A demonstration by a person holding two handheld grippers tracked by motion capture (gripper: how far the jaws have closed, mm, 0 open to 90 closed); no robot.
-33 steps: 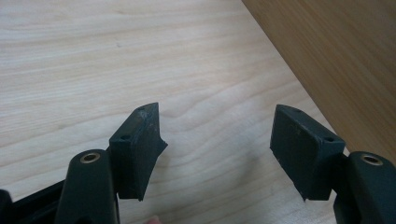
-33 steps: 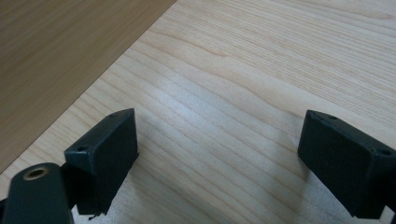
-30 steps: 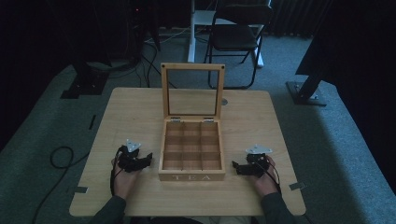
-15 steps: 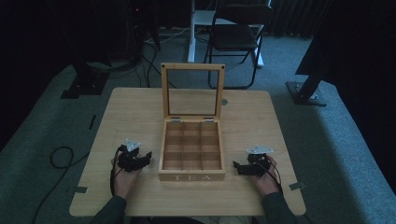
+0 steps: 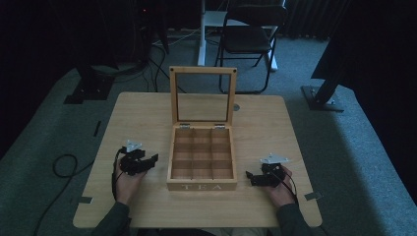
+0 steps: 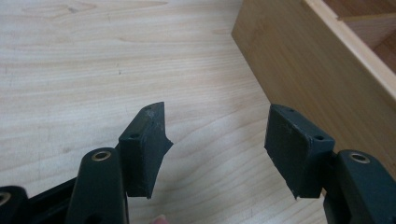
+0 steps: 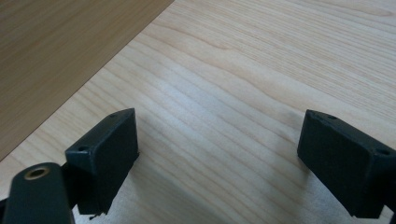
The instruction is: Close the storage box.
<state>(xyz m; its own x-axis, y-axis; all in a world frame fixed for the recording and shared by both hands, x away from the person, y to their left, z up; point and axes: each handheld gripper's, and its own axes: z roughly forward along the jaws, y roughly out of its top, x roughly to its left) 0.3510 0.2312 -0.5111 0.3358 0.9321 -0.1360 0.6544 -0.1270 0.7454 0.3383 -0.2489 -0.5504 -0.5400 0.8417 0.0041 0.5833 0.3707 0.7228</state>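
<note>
Wooden tea box point(image 5: 201, 162) sits mid-surface point(image 5: 275, 123), glass lid point(image 5: 202, 96) upright at its far edge, compartments bare. Left gripper point(image 5: 153, 158) just left of box, near its front corner; jaws apart, just been opening, nothing between them. Right gripper point(image 5: 249, 177) just right of box front, jaws wide apart over bare wood, holding nothing

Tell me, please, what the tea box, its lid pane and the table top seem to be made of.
Tea box: likely bamboo or light wood with a smooth satin finish; fine straight grain shows on its wall in both gripper views. Lid pane: clear glass or plastic, I cannot tell which; the table shows through it. Table top: pale wood or a wood-look laminate, matte, with wavy grain lines.
</note>
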